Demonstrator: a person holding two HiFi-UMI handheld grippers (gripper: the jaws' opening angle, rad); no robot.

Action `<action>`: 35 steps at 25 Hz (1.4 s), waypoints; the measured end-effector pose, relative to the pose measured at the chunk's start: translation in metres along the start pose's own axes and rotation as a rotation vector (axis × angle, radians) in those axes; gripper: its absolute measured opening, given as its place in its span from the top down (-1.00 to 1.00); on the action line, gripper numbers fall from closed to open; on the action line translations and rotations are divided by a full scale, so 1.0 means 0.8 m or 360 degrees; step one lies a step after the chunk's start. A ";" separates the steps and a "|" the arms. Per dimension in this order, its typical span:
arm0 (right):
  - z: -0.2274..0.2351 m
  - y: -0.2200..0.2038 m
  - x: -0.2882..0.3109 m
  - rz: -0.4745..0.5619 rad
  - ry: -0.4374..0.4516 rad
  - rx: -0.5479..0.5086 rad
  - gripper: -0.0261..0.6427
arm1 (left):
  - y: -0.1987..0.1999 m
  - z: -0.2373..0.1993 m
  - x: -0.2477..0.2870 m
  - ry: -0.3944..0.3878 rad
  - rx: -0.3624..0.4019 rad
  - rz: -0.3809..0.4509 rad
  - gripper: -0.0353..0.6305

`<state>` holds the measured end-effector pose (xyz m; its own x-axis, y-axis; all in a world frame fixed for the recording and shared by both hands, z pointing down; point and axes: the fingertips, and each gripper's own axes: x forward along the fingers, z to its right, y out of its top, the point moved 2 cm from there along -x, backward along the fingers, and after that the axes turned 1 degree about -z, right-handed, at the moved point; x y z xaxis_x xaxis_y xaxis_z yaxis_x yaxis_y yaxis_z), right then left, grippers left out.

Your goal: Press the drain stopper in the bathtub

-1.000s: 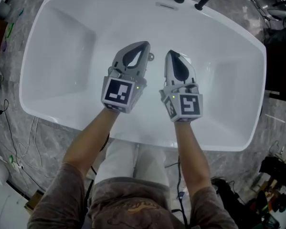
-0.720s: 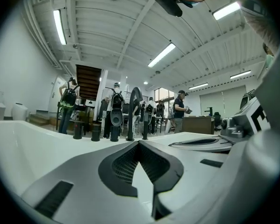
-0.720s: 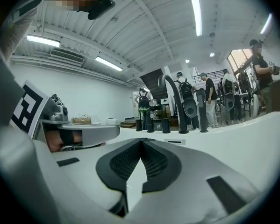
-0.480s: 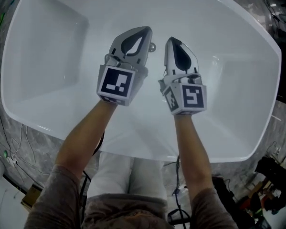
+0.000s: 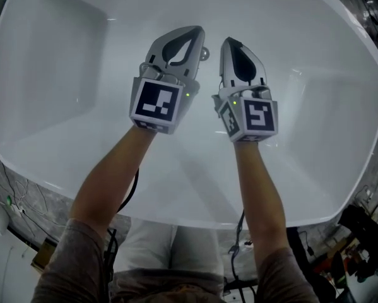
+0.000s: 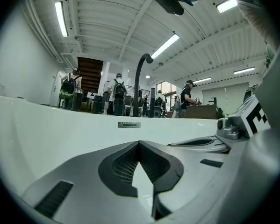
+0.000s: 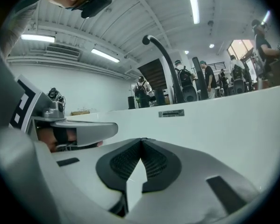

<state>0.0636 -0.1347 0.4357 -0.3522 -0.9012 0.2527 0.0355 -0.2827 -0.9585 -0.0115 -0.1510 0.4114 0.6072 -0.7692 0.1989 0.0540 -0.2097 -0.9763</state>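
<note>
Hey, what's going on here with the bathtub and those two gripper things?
A person is leaning over a white bathtub, with a gripper in each hand lowered into it. The left gripper points its tip right beside the small chrome drain stopper on the tub floor; whether it touches cannot be told. The right gripper sits alongside it. Both have their jaws shut and hold nothing, so the stopper does not look pressed yet.
</note>
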 end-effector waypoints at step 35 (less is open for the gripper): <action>0.076 -0.297 0.121 -0.0528 -0.0093 0.0039 0.92 | -0.198 -0.047 0.065 0.0060 -0.0185 -0.0139 0.89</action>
<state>0.0780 -0.1744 0.6960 -0.2940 -0.7759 0.5581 -0.0495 -0.5708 -0.8196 -0.0180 -0.1801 0.5794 0.5738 -0.7667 0.2880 0.0120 -0.3437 -0.9390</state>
